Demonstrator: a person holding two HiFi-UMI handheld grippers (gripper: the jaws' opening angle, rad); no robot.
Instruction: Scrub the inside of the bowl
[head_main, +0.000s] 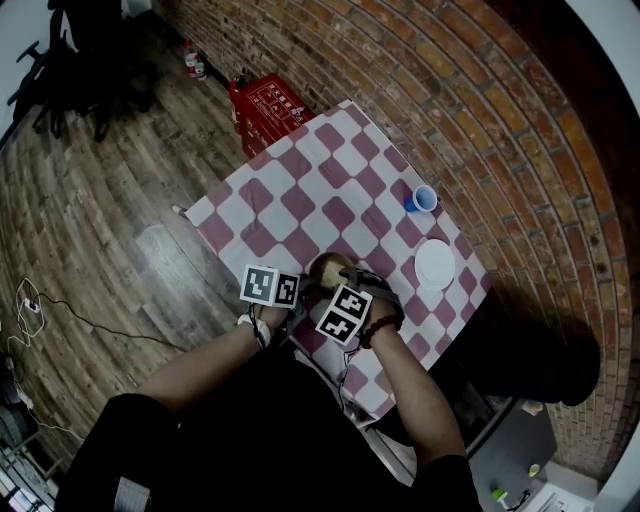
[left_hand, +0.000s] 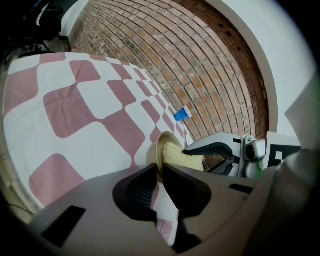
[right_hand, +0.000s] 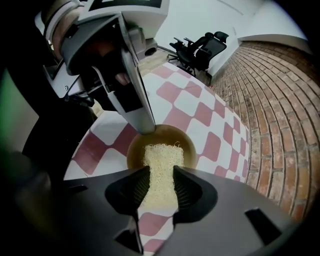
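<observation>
A tan bowl (head_main: 322, 266) stands on the checkered tablecloth (head_main: 330, 180) near its front edge. My left gripper (left_hand: 161, 172) is shut on the bowl's near rim (left_hand: 160, 150), one jaw inside and one outside. My right gripper (right_hand: 161, 182) is shut on a pale yellow sponge (right_hand: 160, 162), whose front end lies inside the bowl (right_hand: 187, 145) on its bottom. In the right gripper view, the left gripper's jaw (right_hand: 135, 107) meets the bowl's far rim. In the left gripper view, the sponge (left_hand: 182, 155) fills the bowl, with the right gripper (left_hand: 220, 150) behind it.
A blue cup (head_main: 421, 199) and a white plate (head_main: 435, 264) sit toward the table's right edge, next to the brick wall (head_main: 480, 110). A red crate (head_main: 268, 105) stands on the wood floor beyond the table. A black office chair (right_hand: 200, 47) is farther off.
</observation>
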